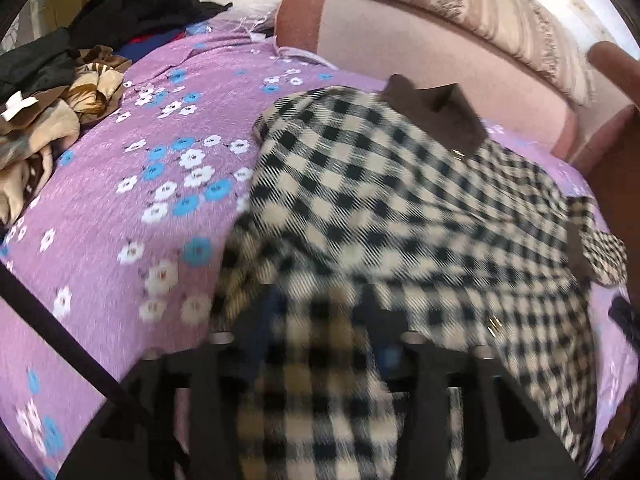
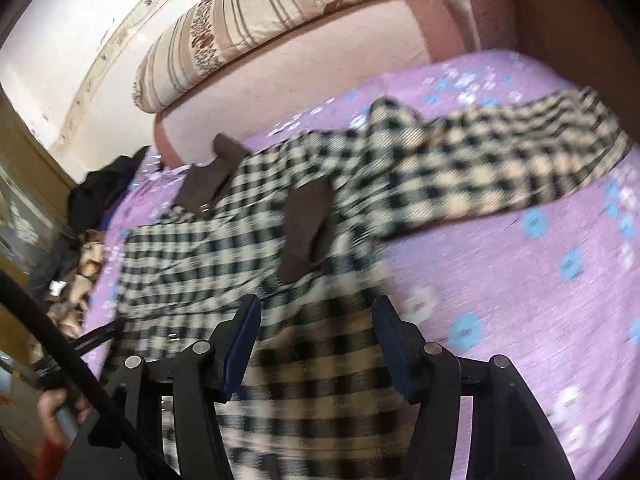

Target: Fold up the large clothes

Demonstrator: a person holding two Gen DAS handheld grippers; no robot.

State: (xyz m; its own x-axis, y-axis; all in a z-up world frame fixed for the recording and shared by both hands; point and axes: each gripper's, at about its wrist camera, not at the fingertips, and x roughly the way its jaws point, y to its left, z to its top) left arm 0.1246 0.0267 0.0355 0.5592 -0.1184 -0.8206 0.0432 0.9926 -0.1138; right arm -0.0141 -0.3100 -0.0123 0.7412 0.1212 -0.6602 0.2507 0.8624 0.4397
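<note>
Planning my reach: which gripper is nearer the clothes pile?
Left. Left gripper is over the checked coat on the clothes pile side; right gripper is over its far side.

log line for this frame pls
left gripper: over checked coat, grip unclear | right gripper: coat hem between pads | sleeve spread on bedsheet

Purple flowered bed (image 1: pixel 120 208) bearing checked coat (image 1: pixel 380 200) and heaped clothes (image 1: pixel 48 112).

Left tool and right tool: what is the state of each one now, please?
Left tool: checked coat between its fingers, grip cannot be told, blurred.
Right tool: coat cloth between parted fingers, grip cannot be told.
</note>
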